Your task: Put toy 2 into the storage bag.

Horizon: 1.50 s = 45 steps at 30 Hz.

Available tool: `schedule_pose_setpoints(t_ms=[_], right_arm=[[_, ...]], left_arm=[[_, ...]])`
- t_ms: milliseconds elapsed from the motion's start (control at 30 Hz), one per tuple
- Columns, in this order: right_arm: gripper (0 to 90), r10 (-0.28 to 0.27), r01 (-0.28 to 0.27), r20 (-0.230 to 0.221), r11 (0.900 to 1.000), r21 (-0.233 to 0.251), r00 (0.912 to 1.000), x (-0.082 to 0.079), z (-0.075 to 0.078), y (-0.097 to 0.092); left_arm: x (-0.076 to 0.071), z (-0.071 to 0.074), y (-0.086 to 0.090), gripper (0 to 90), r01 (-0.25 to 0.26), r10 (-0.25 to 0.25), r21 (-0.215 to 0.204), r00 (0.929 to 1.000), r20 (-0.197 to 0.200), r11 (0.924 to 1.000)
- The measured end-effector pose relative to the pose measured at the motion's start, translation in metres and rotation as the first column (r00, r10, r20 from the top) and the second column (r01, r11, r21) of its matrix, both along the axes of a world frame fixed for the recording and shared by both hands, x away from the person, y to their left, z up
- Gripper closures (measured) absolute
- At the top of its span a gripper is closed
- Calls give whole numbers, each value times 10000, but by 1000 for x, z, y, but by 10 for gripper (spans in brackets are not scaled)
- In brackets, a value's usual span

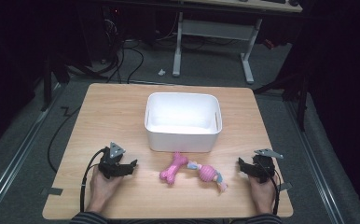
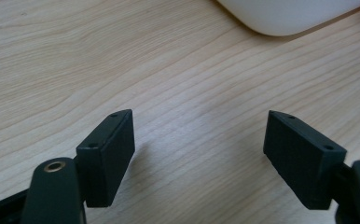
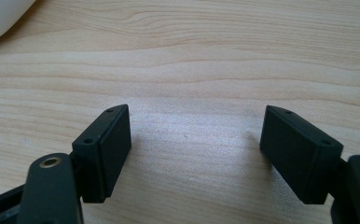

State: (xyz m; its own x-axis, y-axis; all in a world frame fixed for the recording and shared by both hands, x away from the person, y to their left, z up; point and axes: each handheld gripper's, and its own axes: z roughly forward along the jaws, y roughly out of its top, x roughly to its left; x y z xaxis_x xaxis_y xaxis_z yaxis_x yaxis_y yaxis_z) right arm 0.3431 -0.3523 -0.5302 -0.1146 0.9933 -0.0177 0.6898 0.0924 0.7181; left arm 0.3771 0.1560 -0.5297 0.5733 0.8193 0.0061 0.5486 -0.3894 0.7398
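Nothing is picked up yet: both hands rest on the tabletop (image 1: 122, 107) with their tools parked, so this looks like the very start of the work, before any reach. The likely job is to put the 2 toys into the white bin (image 1: 183, 122).

The pink bone toy (image 1: 173, 168) lies just at 6 o'clock of the bin's near wall, and the pink ball toy with pale rope ends (image 1: 209, 174) lies at about 3 o'clock of the bone, nearly touching it. Both sit between the 2 grippers.

The left gripper (image 1: 132, 164) sits at 9 o'clock of the bone, the right gripper (image 1: 240, 163) at 3 o'clock of the ball toy, each pointing inward.

In the left gripper view the fingers (image 2: 107, 156) stand wide apart over bare wood, released and holding nothing; the same goes for the fingers (image 3: 104, 151) in the right gripper view.

The next move probably calls for 1 hand to slide in toward its nearer toy, straddle it across the narrow waist, then clench and lift.
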Motion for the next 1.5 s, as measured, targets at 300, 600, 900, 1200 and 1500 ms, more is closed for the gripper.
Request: schedule_pose_setpoints(t_ms=[300,600,900,1200,1500], right_arm=[[249,5,-5,3,10000,1,10000,0,0,0],[251,21,-21,2,10000,-3,10000,0,0,0],[251,2,-2,-2,10000,0,10000,0,0,1],[251,33,-33,2,10000,-8,10000,0,0,1],[251,44,-44,3,10000,0,10000,0,0,1]], left_arm=[[-6,11,-9,286,681,-684,-477,9976,-50,9965],[-11,20,-16,301,919,-919,-628,9958,19,9938],[-16,27,-29,306,1368,-1371,-419,9905,-55,9897],[-21,36,-47,315,1840,-1844,-408,9828,-64,9821],[-25,45,-68,335,2282,-2294,-306,9724,-418,9731]])
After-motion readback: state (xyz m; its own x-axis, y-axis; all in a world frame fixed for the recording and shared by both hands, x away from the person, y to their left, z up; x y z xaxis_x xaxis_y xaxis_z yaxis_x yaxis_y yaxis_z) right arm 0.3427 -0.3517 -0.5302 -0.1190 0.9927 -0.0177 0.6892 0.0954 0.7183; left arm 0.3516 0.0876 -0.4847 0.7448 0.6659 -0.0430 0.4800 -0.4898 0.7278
